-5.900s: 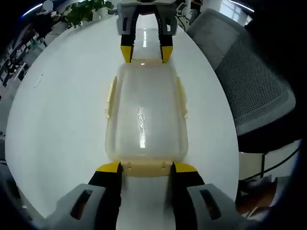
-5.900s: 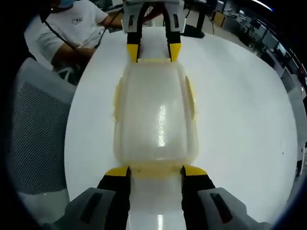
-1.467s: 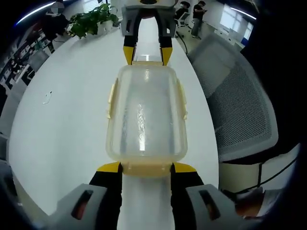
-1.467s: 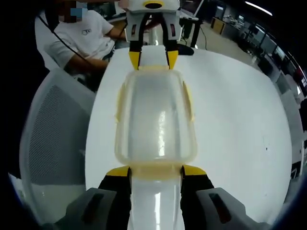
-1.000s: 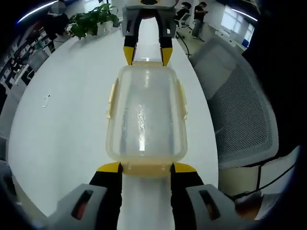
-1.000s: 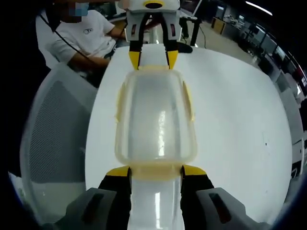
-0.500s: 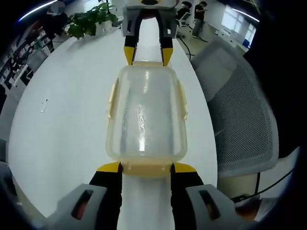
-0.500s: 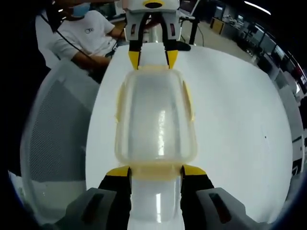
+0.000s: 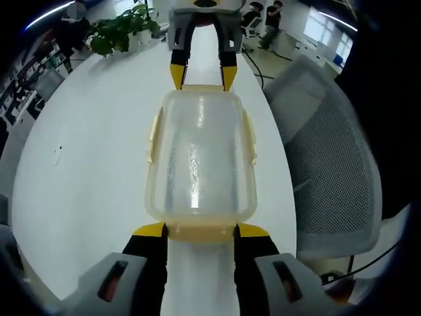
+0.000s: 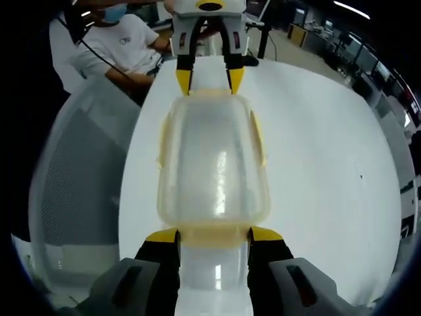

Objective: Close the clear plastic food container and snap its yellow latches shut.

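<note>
Lengthwise, the container (image 9: 199, 157) is lying between the two grippers, its long axis running straight from one to the other. In the left gripper view the left gripper (image 9: 199, 230) is sitting at the near short end, its yellow-tipped jaws spread wide enough to straddle the yellow latch (image 9: 200, 231) there, while the right gripper (image 9: 201, 74) is standing at the far short end with its jaws likewise apart at either side of that end's latch. In the right gripper view the layout is mirrored: the right gripper (image 10: 213, 235) is straddling its near end, and the left one (image 10: 207, 78) is facing it from the far end. Whether the jaws are pressing the end latches or merely flanking them cannot be told.

The container is resting on the white table (image 9: 92, 131), close to the edge beside a grey mesh chair (image 9: 329, 151). Its lid looks seated, and the side latches (image 9: 248, 135) on the long edges appear to be flaring slightly outward, so they are probably not yet snapped. Since each gripper is already aligned with an end, the coming move likely depends on pushing inward along that long axis.
</note>
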The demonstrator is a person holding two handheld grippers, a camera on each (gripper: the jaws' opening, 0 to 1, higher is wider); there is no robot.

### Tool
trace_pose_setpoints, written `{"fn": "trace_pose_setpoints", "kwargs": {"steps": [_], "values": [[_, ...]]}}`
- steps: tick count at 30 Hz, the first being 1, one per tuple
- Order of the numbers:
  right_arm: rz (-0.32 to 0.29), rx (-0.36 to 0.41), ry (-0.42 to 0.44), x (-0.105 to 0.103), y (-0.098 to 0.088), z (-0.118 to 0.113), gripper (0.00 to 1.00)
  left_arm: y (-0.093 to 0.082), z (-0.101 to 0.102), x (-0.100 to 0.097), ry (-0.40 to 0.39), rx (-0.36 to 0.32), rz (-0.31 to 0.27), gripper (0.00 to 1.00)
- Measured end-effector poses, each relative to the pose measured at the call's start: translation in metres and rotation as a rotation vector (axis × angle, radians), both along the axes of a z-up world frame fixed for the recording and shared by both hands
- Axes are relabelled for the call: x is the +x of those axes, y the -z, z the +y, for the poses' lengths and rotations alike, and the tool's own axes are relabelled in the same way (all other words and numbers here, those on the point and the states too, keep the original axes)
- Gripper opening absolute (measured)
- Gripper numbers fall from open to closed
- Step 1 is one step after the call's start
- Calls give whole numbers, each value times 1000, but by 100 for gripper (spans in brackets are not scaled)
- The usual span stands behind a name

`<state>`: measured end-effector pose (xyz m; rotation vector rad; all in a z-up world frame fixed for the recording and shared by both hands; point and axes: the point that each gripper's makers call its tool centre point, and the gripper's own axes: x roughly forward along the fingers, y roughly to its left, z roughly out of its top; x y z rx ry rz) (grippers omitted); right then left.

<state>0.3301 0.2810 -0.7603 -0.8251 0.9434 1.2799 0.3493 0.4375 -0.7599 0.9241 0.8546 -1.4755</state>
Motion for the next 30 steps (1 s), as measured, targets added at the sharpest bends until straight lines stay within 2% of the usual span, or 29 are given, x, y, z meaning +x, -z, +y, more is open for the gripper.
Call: {"fn": "trace_pose_setpoints", "kwargs": {"steps": [30], "values": [[8, 6, 16, -4, 5, -57, 39, 4, -57, -1, 14, 14, 17, 38]]}}
